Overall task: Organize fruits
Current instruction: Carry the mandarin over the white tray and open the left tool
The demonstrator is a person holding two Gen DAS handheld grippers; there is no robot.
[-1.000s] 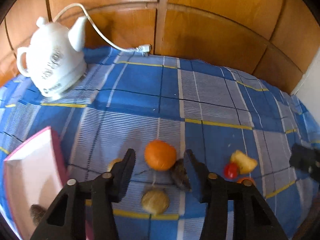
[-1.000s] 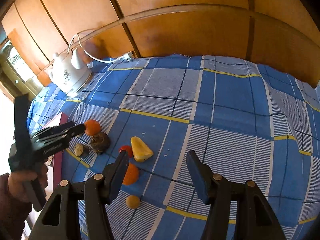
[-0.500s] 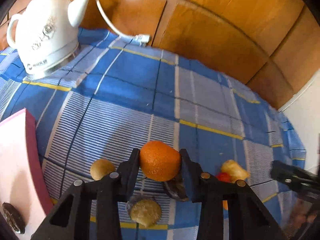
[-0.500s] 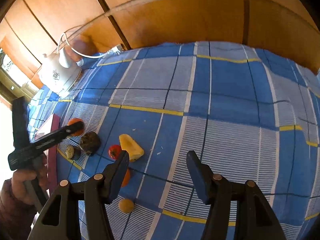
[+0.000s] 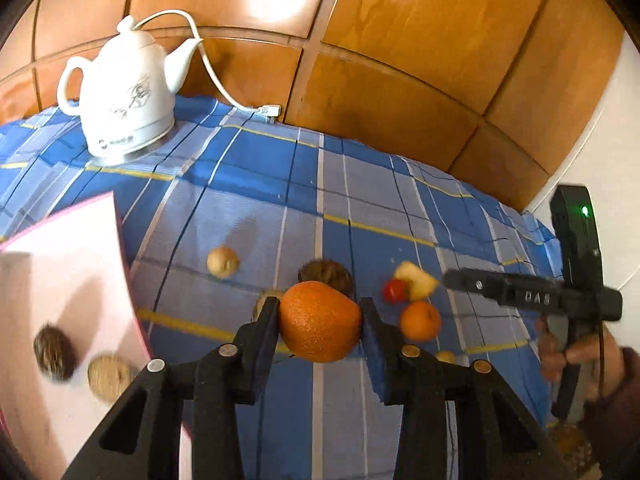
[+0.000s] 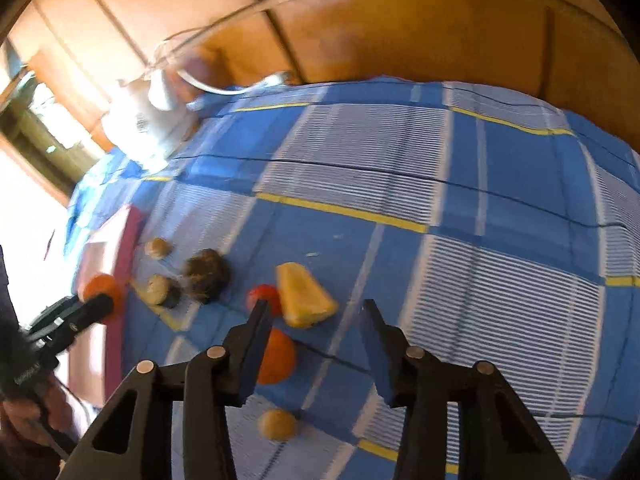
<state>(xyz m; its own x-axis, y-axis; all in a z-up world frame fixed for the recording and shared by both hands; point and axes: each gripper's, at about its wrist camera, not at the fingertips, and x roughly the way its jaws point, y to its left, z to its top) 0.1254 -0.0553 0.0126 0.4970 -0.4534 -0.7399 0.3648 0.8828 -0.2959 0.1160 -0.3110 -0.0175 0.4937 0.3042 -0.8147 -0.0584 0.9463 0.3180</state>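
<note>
Left hand-held gripper (image 5: 320, 312) clamps orange (image 5: 319, 322), raised above cloth; right hand-held gripper (image 6: 316, 312) apart.

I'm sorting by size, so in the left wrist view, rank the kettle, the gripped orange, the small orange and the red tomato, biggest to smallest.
1. white kettle
2. gripped orange, though its nearness to the camera inflates it
3. small orange
4. red tomato
</note>
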